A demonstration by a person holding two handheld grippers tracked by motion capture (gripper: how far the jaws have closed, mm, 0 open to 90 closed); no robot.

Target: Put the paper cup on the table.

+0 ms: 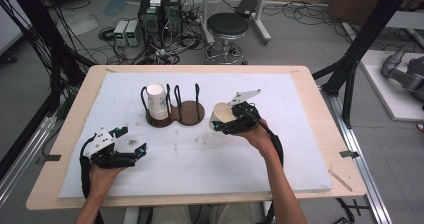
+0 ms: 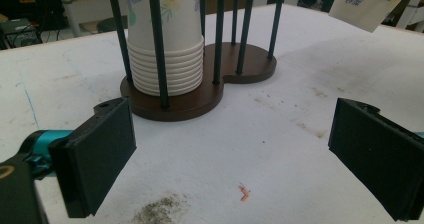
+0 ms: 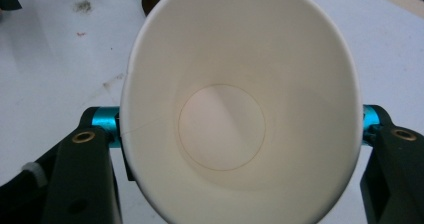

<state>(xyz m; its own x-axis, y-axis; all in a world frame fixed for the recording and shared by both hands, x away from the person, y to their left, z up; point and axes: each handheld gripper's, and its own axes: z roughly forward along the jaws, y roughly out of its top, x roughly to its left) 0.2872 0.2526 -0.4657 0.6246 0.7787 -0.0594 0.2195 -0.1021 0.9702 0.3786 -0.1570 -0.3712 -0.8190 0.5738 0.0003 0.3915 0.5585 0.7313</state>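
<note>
The right hand-held gripper [image 1: 223,120] squeezes a white paper cup [image 3: 240,109] between its jaws; the left hand-held gripper [image 1: 131,141] rests wide open, a dark wooden rod-caged cup holder [image 2: 200,91] just ahead.

There is one cup holder [image 1: 176,113] with two round bases, one stack of paper cups [image 1: 158,102] in it, one separate paper cup [image 3: 240,104], and two grippers.
</note>
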